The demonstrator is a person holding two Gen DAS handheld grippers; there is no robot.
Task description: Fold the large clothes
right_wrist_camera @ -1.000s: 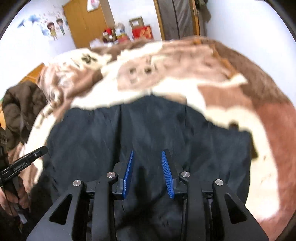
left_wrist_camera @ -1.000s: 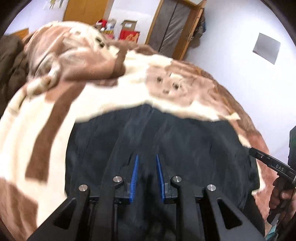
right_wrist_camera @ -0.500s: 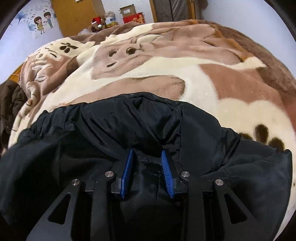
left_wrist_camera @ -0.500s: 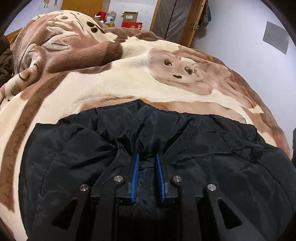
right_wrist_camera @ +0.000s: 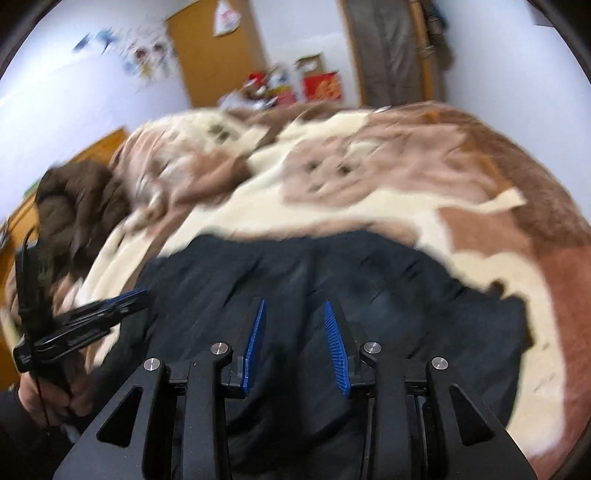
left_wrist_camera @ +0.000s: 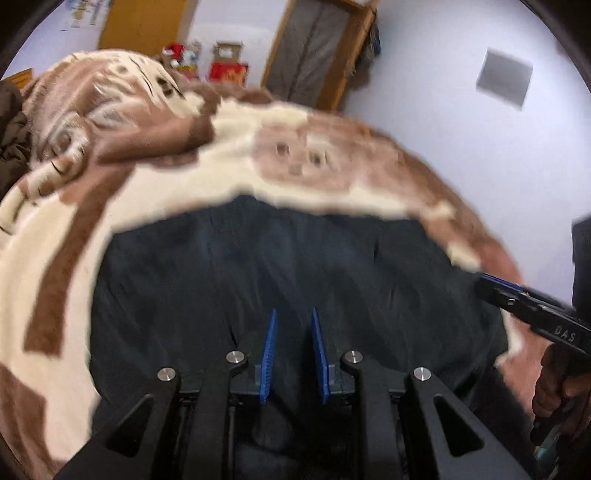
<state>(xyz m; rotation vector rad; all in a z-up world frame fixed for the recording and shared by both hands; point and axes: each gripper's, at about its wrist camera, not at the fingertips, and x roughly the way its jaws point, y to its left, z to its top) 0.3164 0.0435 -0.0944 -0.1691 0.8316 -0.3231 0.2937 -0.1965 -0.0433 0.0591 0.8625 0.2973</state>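
A large black padded jacket [left_wrist_camera: 295, 266] lies spread on a brown and cream blanket [left_wrist_camera: 66, 236]; it also shows in the right wrist view [right_wrist_camera: 332, 273]. My left gripper [left_wrist_camera: 293, 317] is shut on a fold of the jacket's near edge, its blue pads narrowly apart with black cloth between them. My right gripper [right_wrist_camera: 294, 308] grips the near edge further right, its pads wider apart with cloth between them. Each gripper shows in the other's view: the right one [left_wrist_camera: 524, 306], the left one [right_wrist_camera: 92, 314]. Both views are blurred by motion.
A dark brown garment [right_wrist_camera: 74, 206] is heaped at the blanket's left edge. Behind the bed stand wooden wardrobe doors [left_wrist_camera: 136, 26], a doorway [left_wrist_camera: 317, 48] and red boxes [left_wrist_camera: 229, 70]. A pale wall [left_wrist_camera: 461, 129] runs along the right.
Both grippers have lifted and pulled back, holding the jacket edge. The jacket has gone from bunched close under the cameras to stretched out flatter, and the other gripper has come back into each view.
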